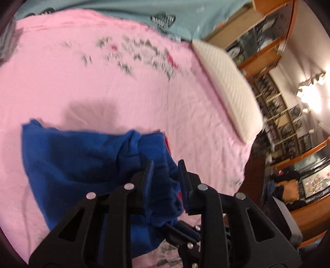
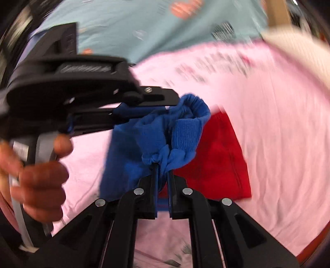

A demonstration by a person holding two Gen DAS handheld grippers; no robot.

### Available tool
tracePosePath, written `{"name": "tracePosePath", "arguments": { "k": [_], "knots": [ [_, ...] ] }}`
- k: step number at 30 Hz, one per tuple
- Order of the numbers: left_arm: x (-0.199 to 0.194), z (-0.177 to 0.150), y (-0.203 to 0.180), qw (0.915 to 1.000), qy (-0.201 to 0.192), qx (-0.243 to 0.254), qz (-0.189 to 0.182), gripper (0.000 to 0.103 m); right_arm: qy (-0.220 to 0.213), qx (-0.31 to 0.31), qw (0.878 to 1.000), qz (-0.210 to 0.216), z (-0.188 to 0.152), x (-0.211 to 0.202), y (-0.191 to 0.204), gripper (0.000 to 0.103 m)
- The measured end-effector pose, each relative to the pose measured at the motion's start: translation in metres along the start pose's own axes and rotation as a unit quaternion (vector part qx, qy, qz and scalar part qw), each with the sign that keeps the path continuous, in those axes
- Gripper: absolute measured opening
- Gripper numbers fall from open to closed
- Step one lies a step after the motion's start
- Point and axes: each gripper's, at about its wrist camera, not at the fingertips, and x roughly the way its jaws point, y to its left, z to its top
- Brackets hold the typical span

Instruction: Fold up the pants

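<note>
The blue pants (image 1: 78,160) hang bunched above the pink sheet (image 1: 103,92), partly lifted off the bed. My left gripper (image 1: 166,165) is shut on their ribbed blue waistband, which fills the gap between the pads. In the right wrist view my right gripper (image 2: 163,170) is shut on a gathered fold of the blue pants (image 2: 144,134). A red cloth (image 2: 216,156) lies on the sheet just behind the blue fabric; I cannot tell whether it belongs to the pants. A hand (image 2: 41,175) holds the left tool at the left, its fingers reaching into the same blue bunch.
A teal blanket (image 1: 127,12) covers the far side of the bed. A white quilted pillow (image 1: 226,86) lies along the bed's right edge. Beyond it stand wooden shelves (image 1: 274,59) and a bright lamp (image 1: 309,94). Both views are motion-blurred.
</note>
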Motion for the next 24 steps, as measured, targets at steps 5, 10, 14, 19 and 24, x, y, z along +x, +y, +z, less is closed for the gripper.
{"name": "tracePosePath", "arguments": {
  "k": [5, 10, 14, 19, 24],
  "knots": [
    [-0.028, 0.000, -0.004, 0.9992, -0.022, 0.019, 0.027, 0.024, 0.052, 0.088, 0.992, 0.072, -0.002, 0.017, -0.043, 0.016],
    [-0.057, -0.018, 0.027, 0.9923, -0.031, 0.021, 0.118, 0.024, 0.013, 0.050, 0.996, 0.068, 0.032, -0.030, -0.040, 0.051],
    [-0.045, -0.049, 0.051, 0.9897, -0.009, 0.000, 0.143, 0.024, -0.023, -0.015, 0.998, 0.054, 0.070, -0.043, -0.024, 0.059],
    [-0.045, -0.057, 0.058, 0.9897, -0.029, -0.024, 0.138, 0.027, 0.078, -0.035, 0.996, 0.029, 0.086, 0.027, -0.030, 0.059],
    [-0.045, -0.061, 0.059, 0.9890, -0.031, -0.017, 0.144, 0.027, 0.146, -0.028, 0.987, 0.055, 0.076, 0.060, -0.036, 0.026]
  ]
}}
